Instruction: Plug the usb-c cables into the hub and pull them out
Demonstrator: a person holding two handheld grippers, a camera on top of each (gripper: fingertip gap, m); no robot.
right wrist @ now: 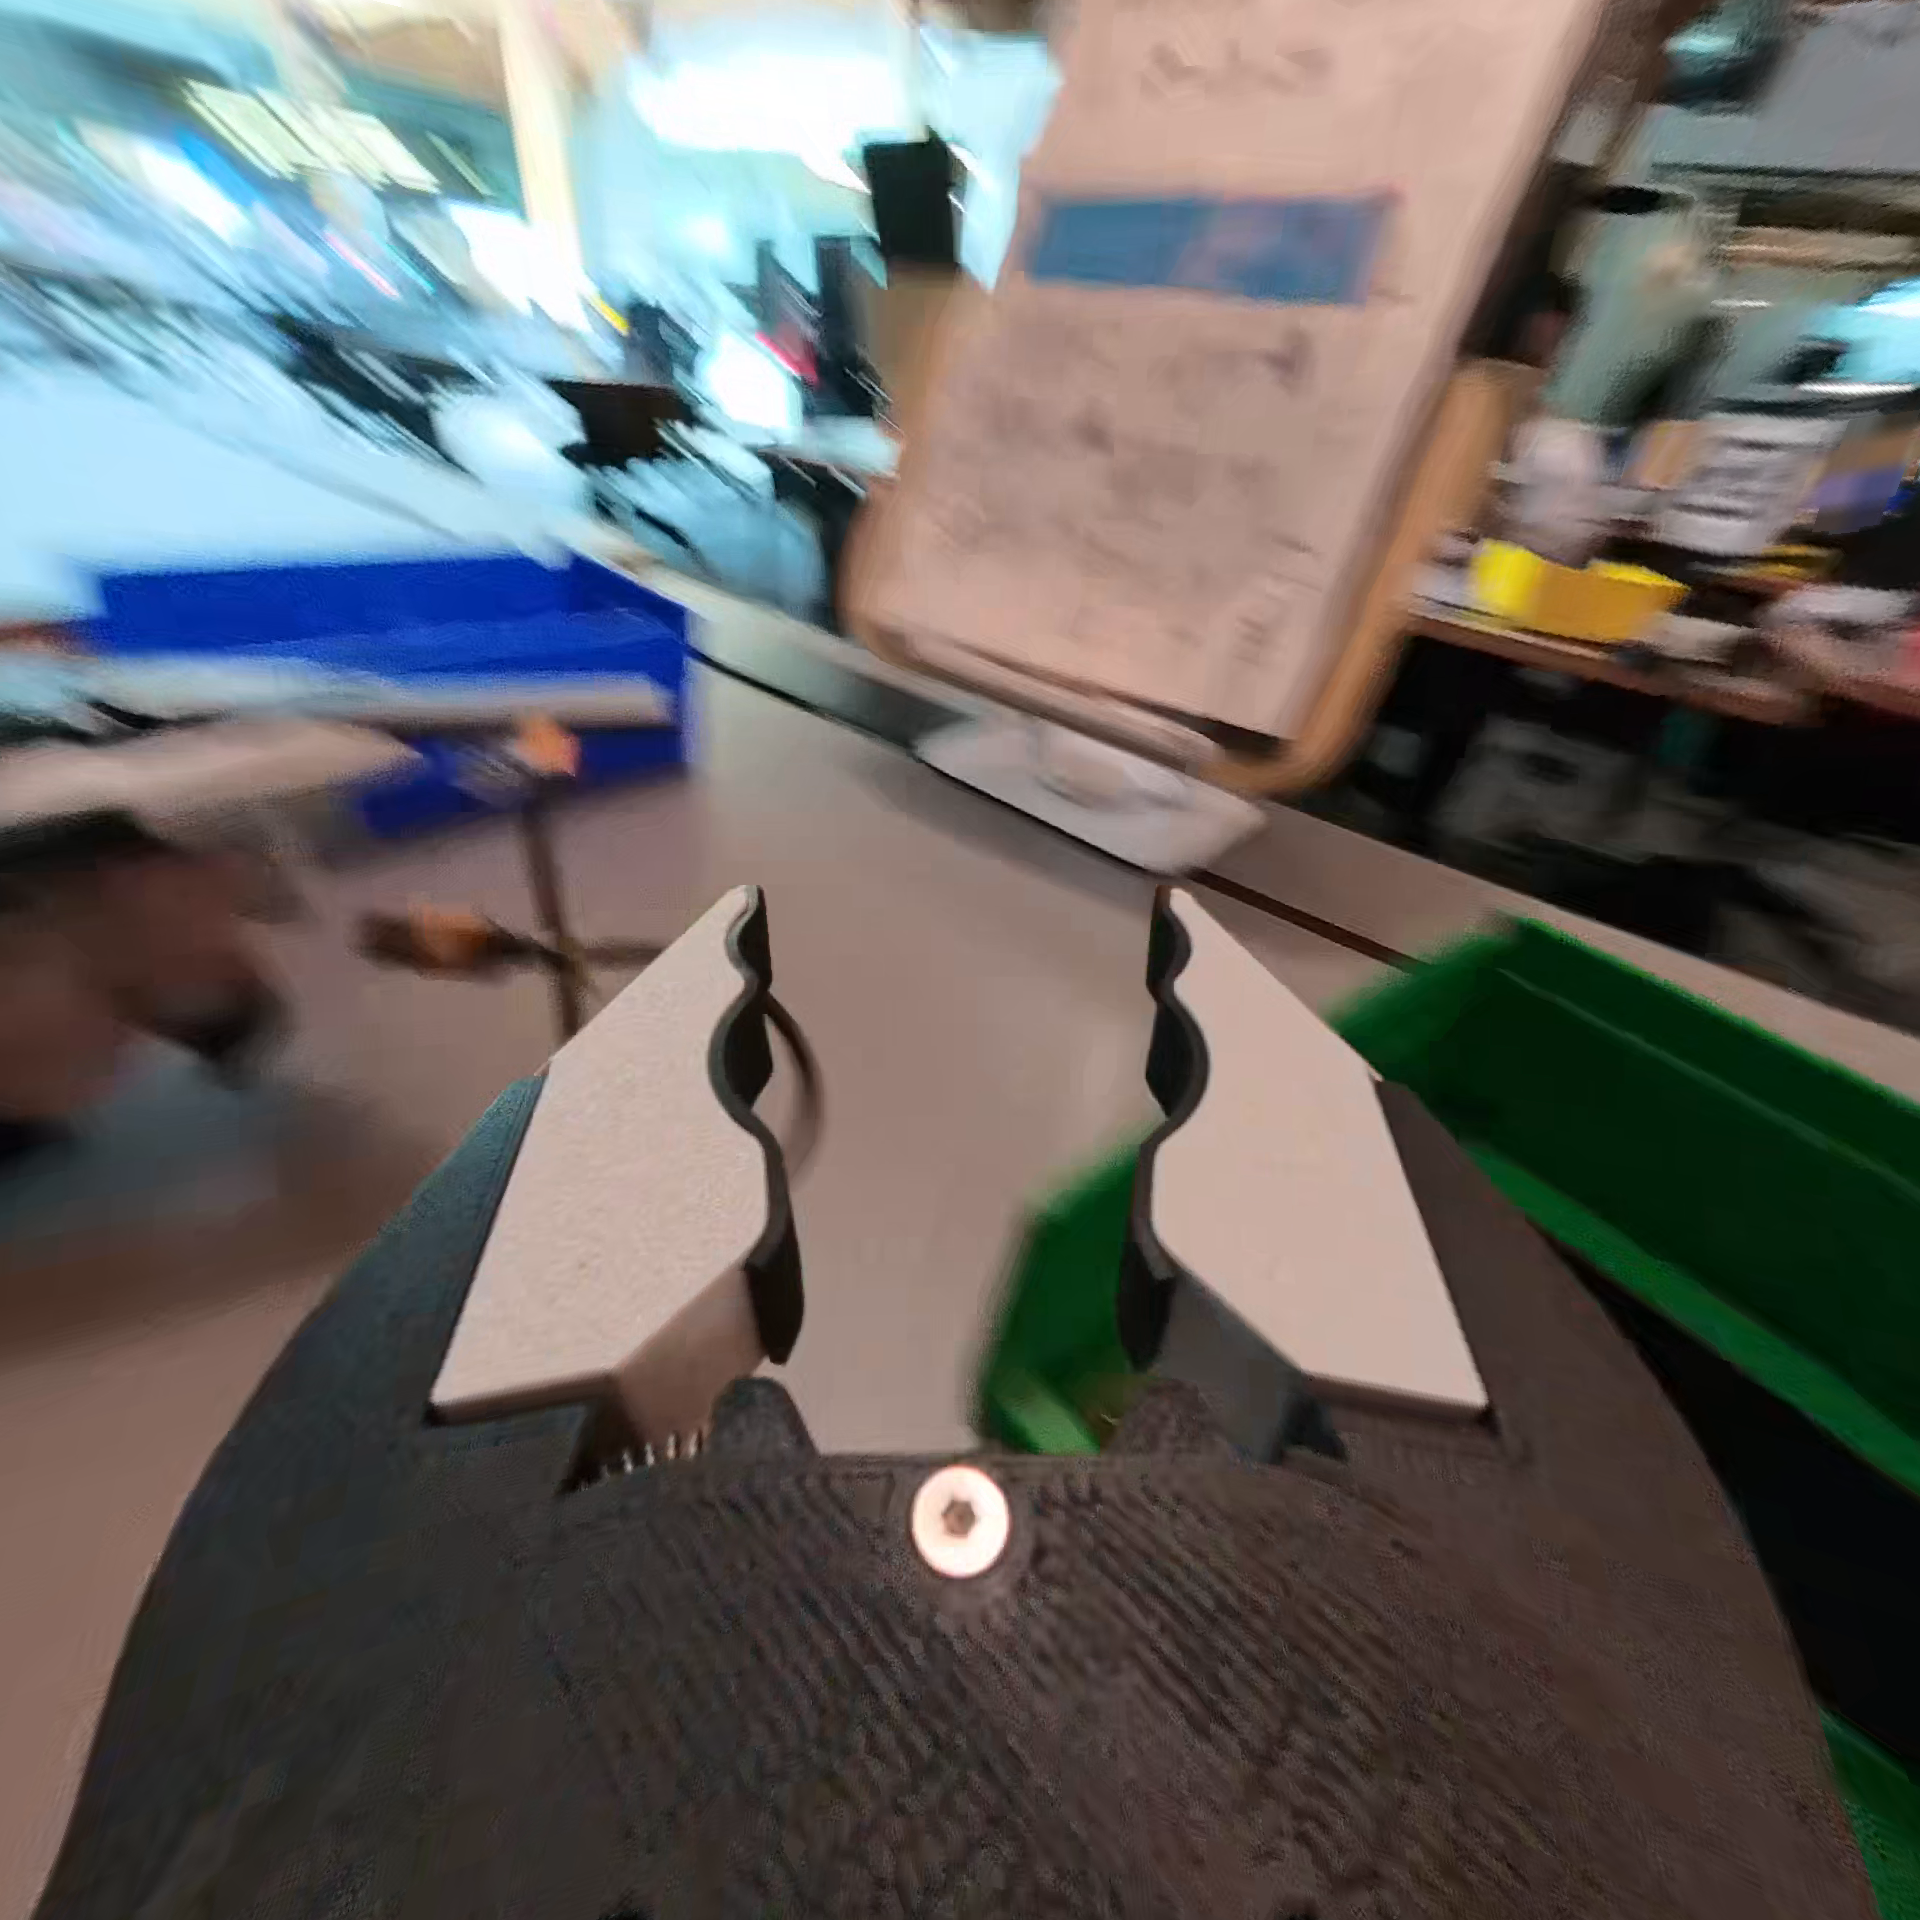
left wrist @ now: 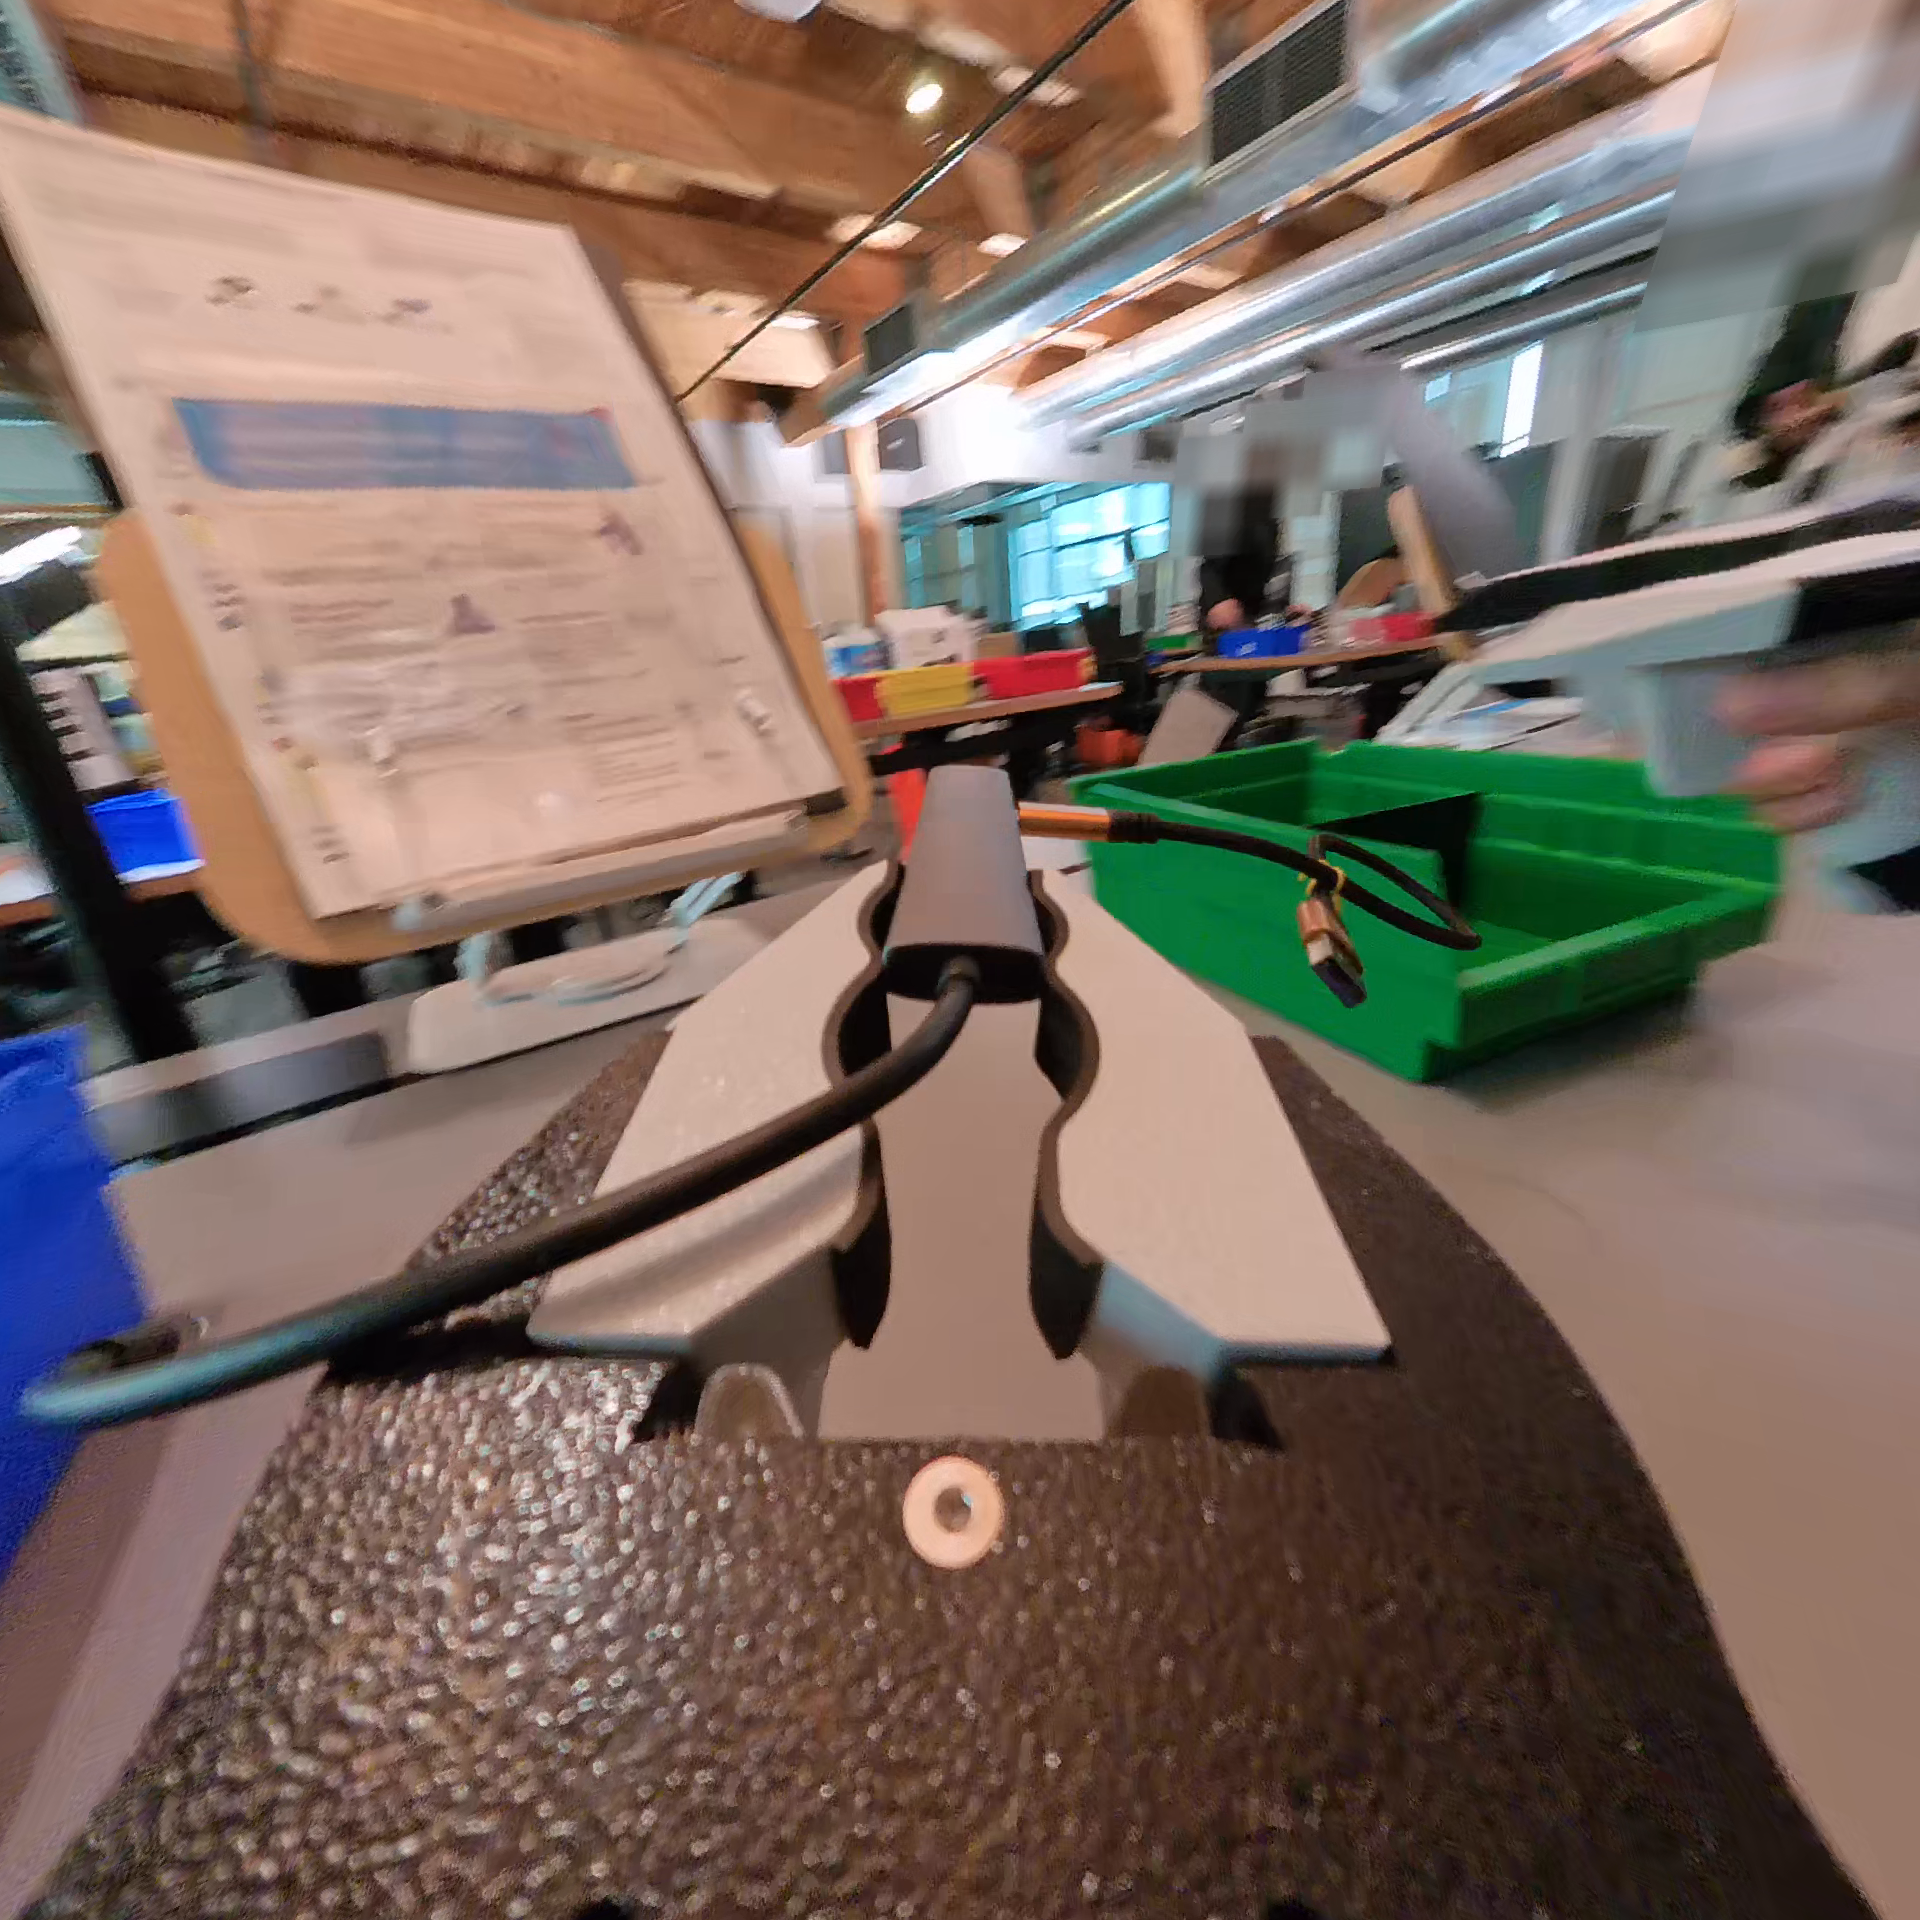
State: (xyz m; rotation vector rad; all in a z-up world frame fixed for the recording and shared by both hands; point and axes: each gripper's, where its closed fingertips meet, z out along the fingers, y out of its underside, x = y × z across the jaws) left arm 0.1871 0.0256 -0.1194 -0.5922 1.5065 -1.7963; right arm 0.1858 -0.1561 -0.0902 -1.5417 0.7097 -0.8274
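Observation:
In the left wrist view my left gripper (left wrist: 961,894) is shut on a dark grey hub (left wrist: 966,883) and holds it above the grey table. The hub's own black cable (left wrist: 623,1205) trails back to the left. A short black cable (left wrist: 1247,852) with a gold plug (left wrist: 1070,826) sits in the hub's right side; its other gold plug (left wrist: 1328,930) hangs free. The right gripper body (left wrist: 1704,623) shows far right, held by a hand. In the blurred right wrist view my right gripper (right wrist: 961,914) is open and empty; a blurred gold plug (right wrist: 447,935) and black cable show to its left.
A green bin (left wrist: 1538,914) stands on the table (left wrist: 1558,1247) to the right; it also shows in the right wrist view (right wrist: 1662,1122). A clipboard stand with papers (left wrist: 416,582) rises at the back left. A blue bin (left wrist: 52,1247) sits at the left edge.

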